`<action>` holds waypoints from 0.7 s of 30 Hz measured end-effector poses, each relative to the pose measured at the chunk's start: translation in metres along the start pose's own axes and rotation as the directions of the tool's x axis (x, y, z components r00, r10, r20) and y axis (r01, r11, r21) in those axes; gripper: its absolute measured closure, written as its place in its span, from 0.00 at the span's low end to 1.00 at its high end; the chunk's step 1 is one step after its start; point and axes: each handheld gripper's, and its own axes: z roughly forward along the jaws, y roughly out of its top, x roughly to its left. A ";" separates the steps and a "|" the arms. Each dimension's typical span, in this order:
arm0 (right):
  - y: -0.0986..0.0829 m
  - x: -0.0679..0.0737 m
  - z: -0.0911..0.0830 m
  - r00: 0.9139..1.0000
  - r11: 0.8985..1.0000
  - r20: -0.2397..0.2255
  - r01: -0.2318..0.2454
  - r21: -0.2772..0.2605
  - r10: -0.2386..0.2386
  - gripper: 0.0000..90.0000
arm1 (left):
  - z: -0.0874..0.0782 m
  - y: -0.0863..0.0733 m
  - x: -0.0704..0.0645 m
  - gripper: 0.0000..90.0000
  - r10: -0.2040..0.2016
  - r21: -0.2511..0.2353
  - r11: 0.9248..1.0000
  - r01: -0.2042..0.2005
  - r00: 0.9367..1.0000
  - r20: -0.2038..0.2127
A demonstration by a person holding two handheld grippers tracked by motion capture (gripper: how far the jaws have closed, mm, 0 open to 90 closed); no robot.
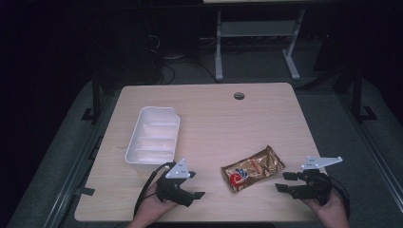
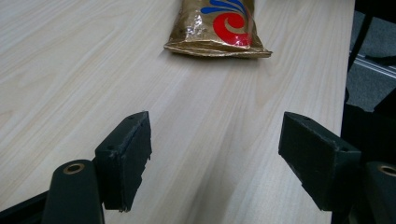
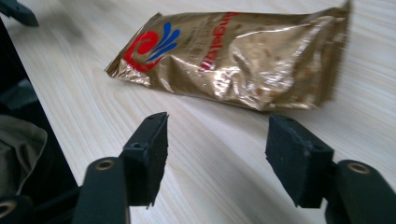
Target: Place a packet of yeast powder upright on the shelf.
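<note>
Wooden tabletop (image 1: 214, 118). Gold foil snack packet (image 1: 253, 168) lies flat near the front edge, right of centre, red-and-blue swirl logo toward its front-left end. Long axis runs diagonally: front-left to back-right.

White plastic tray (image 1: 153, 135), ribbed inside, sits on the left half toward the middle, well apart from the packet. Looks empty, as far as the high view tells.

Left gripper (image 1: 197, 190) held low at the front edge, just left of the packet. Jaws wide apart, nothing between them. In the left gripper view (image 2: 215, 154) the packet (image 2: 217, 28) lies straight ahead, logo end nearest, bare wood in between.

Right gripper (image 1: 281, 182) at the front-right, jaws spread wide and empty, pointing left at the packet. In the right gripper view (image 3: 217, 161) the packet (image 3: 238, 60) lies broadside just beyond the jaw tips, near but not touching.

Judgement: both sit close; the right one seems the nearer, and it faces the packet's long side, so it would close across the narrow width. The left faces the crimped short end. Foil is slick and crinkly; a shallow pinch may slip.
</note>
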 end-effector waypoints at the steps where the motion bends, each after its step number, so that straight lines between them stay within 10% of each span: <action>1: -0.001 -0.002 -0.002 1.000 1.000 0.002 -0.012 -0.009 0.012 0.41 | 0.000 0.000 0.001 0.28 -0.005 -0.003 1.000 0.005 1.000 -0.001; 7: -0.005 -0.013 -0.011 0.996 0.996 0.042 -0.072 -0.047 0.074 0.32 | -0.001 0.002 0.004 0.29 -0.059 -0.024 0.998 0.060 0.998 0.038; 21: -0.002 -0.034 -0.019 0.978 0.974 0.070 -0.184 -0.136 0.194 0.27 | 0.028 0.036 -0.004 0.55 0.016 0.023 1.000 -0.017 0.998 0.059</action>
